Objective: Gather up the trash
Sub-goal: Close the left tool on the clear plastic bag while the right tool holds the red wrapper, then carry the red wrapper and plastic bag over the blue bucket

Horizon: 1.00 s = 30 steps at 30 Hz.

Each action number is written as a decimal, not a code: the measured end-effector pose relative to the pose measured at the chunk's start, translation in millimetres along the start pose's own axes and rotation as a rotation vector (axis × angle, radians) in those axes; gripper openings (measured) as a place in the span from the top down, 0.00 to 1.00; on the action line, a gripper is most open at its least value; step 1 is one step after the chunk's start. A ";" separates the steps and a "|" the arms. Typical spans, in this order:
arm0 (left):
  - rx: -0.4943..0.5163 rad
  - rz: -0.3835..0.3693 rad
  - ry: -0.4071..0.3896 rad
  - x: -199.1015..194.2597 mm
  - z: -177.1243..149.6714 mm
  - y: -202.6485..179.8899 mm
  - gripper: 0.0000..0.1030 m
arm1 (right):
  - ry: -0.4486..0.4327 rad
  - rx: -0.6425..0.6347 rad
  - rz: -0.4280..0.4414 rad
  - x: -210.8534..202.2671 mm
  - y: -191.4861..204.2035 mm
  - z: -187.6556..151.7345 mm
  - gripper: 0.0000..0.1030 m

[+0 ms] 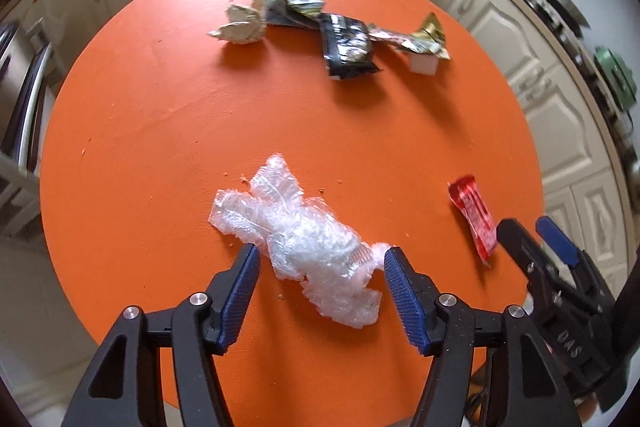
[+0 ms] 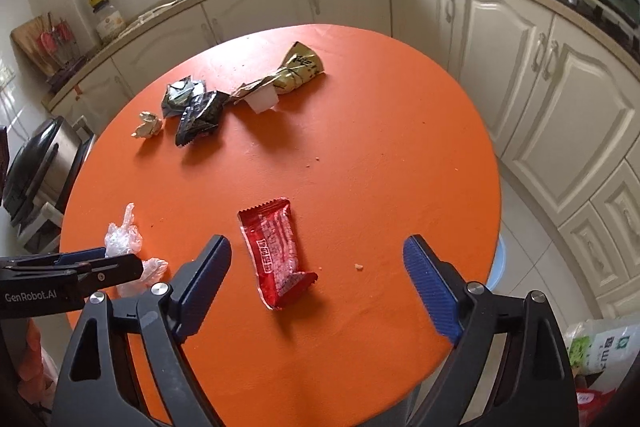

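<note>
orange round table, kitchen setting, bearing scattered trash for collection; cream cabinets behind

item one: crumpled clear plastic wrap, near edge of the table, lying loose between the pads of the left gripper; jaws stand apart on either side of it and do not press it, so it rests on the table by its own weight; placement reads as a line-up for a pinch across its narrow waist

item two: red snack wrapper, flat, near edge, lengthwise between the fingers of the right gripper; jaws spread wide, nothing held, well clear of the wrapper on both sides; the wide stance suits a flat, broad piece

item three: far-side cluster, untouched — crumpled beige paper, dark foil packets, gold-green twisted wrapper lying over a small white cup

crumbs: sparse, across the surface

status, judged: early; two nearest pieces addressed first, one per hand, far cluster left for later
</note>
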<state>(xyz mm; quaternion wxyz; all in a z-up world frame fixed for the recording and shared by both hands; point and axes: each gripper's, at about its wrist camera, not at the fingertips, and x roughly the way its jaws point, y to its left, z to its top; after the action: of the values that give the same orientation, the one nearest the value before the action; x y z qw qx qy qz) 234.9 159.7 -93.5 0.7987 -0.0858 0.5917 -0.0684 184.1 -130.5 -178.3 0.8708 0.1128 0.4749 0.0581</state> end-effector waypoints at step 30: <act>0.174 0.000 -0.043 8.7 1.2 -63.1 0.78 | -0.013 0.106 -0.019 -3.0 -25.1 6.0 0.83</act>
<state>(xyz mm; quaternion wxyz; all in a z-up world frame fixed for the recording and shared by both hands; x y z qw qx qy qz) 238.1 96.4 -87.6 0.8157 -0.0176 0.5661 -0.1179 187.4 -156.3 -179.0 0.8673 0.1545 0.4726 0.0238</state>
